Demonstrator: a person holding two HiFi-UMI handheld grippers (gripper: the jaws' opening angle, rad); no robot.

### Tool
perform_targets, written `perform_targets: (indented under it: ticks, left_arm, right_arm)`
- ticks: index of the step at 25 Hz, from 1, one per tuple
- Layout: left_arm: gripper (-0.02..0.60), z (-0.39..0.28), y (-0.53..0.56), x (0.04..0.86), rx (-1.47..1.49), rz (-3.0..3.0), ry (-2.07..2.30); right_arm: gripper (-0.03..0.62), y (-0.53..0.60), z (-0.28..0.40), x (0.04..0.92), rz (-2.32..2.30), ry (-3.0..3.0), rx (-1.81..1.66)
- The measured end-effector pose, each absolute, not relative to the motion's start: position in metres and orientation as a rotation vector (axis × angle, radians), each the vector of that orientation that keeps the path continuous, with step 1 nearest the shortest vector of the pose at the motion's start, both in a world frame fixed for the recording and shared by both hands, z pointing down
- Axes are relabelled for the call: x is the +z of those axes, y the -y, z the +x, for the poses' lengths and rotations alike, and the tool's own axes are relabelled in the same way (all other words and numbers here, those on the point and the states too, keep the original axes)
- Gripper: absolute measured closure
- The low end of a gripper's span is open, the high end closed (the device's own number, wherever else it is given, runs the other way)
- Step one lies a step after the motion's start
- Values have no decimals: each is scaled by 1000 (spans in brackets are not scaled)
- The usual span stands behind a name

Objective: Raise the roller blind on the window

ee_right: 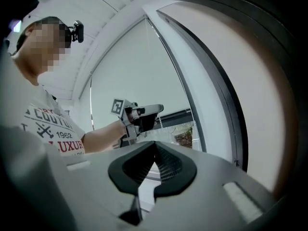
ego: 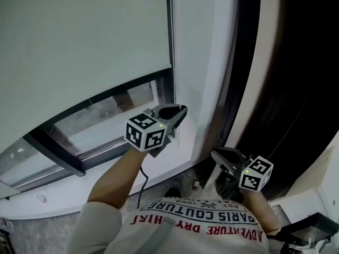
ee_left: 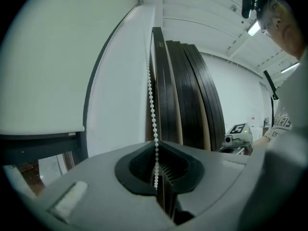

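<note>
A pale grey fabric roller blind (ego: 79, 41) is hung over most of the window, its bottom edge ended by a dark bar, beneath which a low strip of clear window glass (ego: 114, 115) is left uncovered. To the right of the window, a stack of dark, curved upright panels (ego: 286, 62) is leaned, and between these panels and the blind a white painted wall strip (ego: 198, 62) is seen. The chain's side of the window is thus hemmed in by wall and panels.

The left gripper (ego: 183, 109) is held up at the blind's lower right corner, and its jaws are clenched on a white beaded pull chain (ee_left: 153, 114). The right gripper (ego: 214, 152) is held lower, beside the dark panels, with its jaws pressed together on nothing.

The chain is stretched straight upward from the left jaws along the window's right edge, its long axis vertical, while the blind's bottom bar is laid across the window's width.
</note>
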State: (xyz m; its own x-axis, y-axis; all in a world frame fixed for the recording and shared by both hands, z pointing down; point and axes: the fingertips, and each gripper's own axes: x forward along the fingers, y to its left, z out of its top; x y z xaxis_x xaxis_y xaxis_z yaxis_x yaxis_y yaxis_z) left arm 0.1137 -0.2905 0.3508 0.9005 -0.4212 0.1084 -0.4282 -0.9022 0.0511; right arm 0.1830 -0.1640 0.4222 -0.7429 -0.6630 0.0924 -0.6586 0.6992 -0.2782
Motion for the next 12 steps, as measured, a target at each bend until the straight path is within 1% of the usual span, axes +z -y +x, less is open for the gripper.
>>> perform_targets:
  ticks: [4,5,6,8,9,11,12]
  left_arm:
    - [569,110,255,345,183,3006,597]
    - [569,109,251,344,188,3007,586]
    - [569,108,248,343,190,3007,576]
    - [569,106,243,342,191,3004,558]
    - [569,105,239,342,192,3003,548]
    - [569,105,234,343,200,3001,531]
    - [569,106,234,344,203,3000,523]
  right_arm:
    - [589,167,175,402,-1067,-2927,-420]
    - [584,169,172,392,-1055,-2943,-388]
    - [563,172,168,379,-1043,-2953,-354]
    - [559,178,161,351,-1013,-2957,-292]
    - [546,180,158,338,-993,-2956,-267]
    - [493,186,154,315,-953,-2950,-225]
    - [434,192,152,304,-934,-2940,-211]
